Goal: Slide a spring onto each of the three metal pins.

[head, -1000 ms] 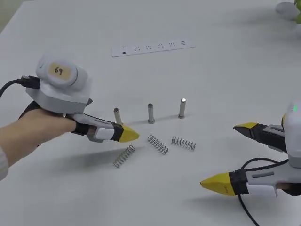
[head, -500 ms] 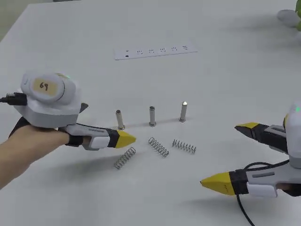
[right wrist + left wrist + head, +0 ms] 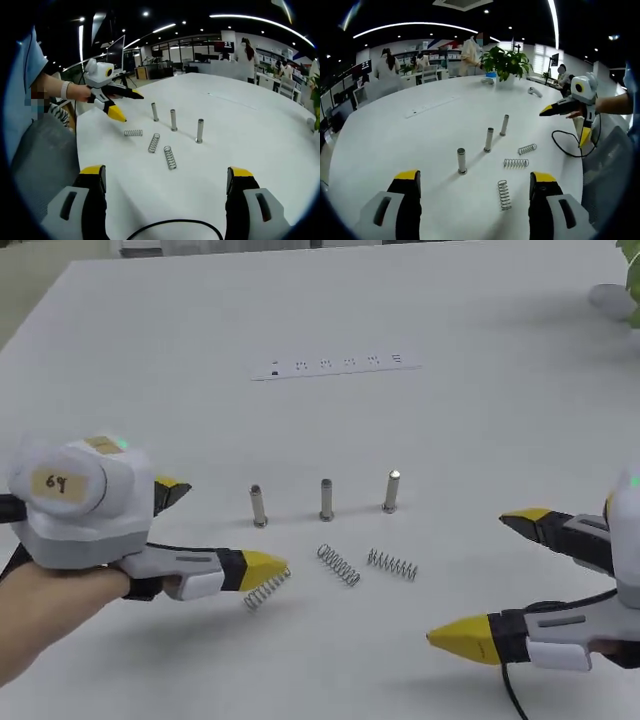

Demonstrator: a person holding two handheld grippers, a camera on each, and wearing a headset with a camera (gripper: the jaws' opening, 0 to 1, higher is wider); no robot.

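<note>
Pins (image 3: 326,499): three stand upright on the desk (image 3: 450,420), all bare; three springs lie loose at 6 o'clock of them.
Left tongs (image 3: 475,177): held wide open and empty; the nearest spring (image 3: 504,194) lies between the jaws, nearer the 3 o'clock one.
Right tongs (image 3: 468,578): open, empty, well apart at 4 o'clock of the pins.
Step judged: that spring should be pinched near one end, with the other end left free for the left pin (image 3: 258,506).
Hidden: in the head view, one end of that spring is covered by a yellow tip.
</note>
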